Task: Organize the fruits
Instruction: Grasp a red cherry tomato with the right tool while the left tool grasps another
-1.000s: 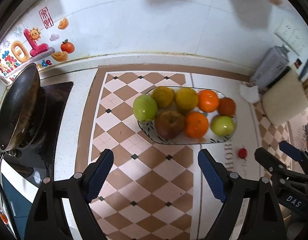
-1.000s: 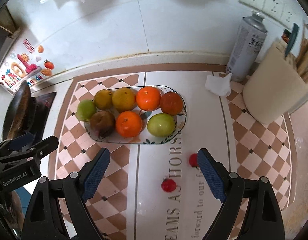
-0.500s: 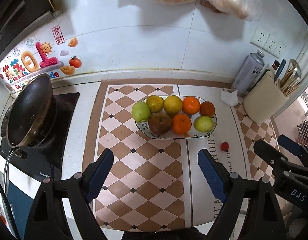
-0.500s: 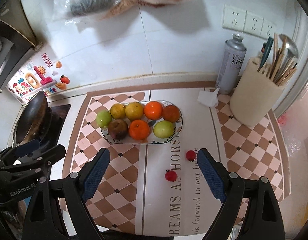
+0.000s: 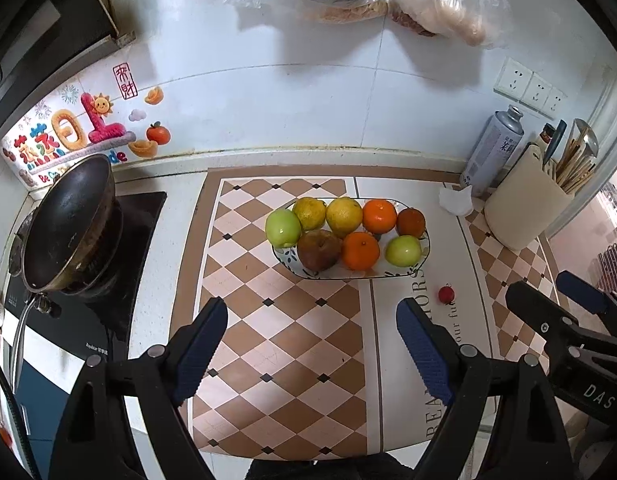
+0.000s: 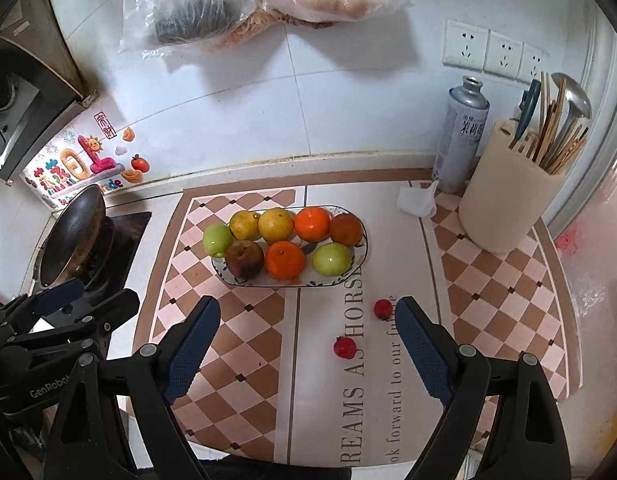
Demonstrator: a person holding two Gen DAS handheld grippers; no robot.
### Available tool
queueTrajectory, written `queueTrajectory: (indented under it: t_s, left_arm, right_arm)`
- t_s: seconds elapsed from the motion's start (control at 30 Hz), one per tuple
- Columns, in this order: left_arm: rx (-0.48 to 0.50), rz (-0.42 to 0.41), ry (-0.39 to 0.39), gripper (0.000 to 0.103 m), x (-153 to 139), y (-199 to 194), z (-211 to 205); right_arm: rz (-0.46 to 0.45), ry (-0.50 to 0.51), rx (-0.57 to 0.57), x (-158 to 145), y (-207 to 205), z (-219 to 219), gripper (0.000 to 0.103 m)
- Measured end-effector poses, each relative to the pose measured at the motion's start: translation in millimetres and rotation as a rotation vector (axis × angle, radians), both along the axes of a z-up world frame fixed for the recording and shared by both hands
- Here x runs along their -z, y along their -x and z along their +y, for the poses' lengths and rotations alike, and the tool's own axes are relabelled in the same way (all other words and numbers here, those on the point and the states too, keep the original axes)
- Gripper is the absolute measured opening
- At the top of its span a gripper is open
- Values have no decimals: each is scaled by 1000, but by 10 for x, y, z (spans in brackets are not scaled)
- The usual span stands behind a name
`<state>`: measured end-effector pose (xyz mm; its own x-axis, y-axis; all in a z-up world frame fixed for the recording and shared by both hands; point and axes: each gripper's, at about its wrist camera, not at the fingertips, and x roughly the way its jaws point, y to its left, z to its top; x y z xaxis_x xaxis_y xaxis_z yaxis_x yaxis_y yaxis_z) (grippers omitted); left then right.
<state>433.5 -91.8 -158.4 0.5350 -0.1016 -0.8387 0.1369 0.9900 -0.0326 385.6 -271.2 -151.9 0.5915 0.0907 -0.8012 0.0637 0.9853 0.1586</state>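
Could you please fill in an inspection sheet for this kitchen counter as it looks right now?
Surface: counter covered by checkered mats and a lettered white strip.
Job's things: plate holds eight fruits: two green, two yellow, two orange, one darker orange, one brown. Two small red fruits lie loose on the strip, in front of the plate.
Clutter: crumpled tissue, spray can, utensil holder.
Grippers: left gripper and right gripper open, holding nothing, above the counter.
Cables: nothing seen.
Surroundings: wok on stove at left, wall stickers, hanging plastic bags, wall sockets.
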Motion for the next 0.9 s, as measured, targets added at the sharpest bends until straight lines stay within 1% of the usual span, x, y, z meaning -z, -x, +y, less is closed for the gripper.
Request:
queueTrajectory:
  t_s: [0.1,0.2,0.23,0.27,0.33,0.43,0.47,0.53,0.57,0.63,0.67,0.73,0.9]
  left_arm:
    - [-10,15,2,86,42,-41,-25]
    - [-10,57,0,87,148,-133,-78]
    - [-10,66,-9,94,183,-159,-99]
    - [-14,78,-29,101,245,-201,-130]
    - [-21,74,-56,101,354,-253,-193]
    - [-26,103,-114,101,577,-356,-292]
    - [-27,122,-139,101,690,-412,-341]
    - [-20,158,-165,101,871,-497,-418]
    - [-21,176,-176,101,953,-535,-448]
    - [-21,220,-187,101,1124,-603,-504]
    - [-22,250,-186,101,1227,-643,-537]
    - [-21,292,-193,101,1380,-700,-603]
    - [-16,397,-156,101,1656,-807,-750]
  right_arm:
    - [14,-52,8,77,-54,-93,91]
    - [54,-130,16,244,-169,-263,91]
    - [70,-153,21,316,-212,-327,91]
    - [96,-172,33,437,-268,-419,91]
    - [130,-187,51,633,-350,-558,91]
    - [187,-214,72,1036,-488,-771,91]
    - [207,-226,74,1222,-553,-837,91]
    - [253,-250,65,1503,-666,-915,83]
    - [272,-259,59,1676,-742,-936,75]
    - [294,-240,55,1893,-839,-957,72]
    - [295,-242,52,1995,-882,-971,67]
    - [300,-242,54,2146,-963,-989,65]
    - [319,-214,41,2472,-1177,-1014,51]
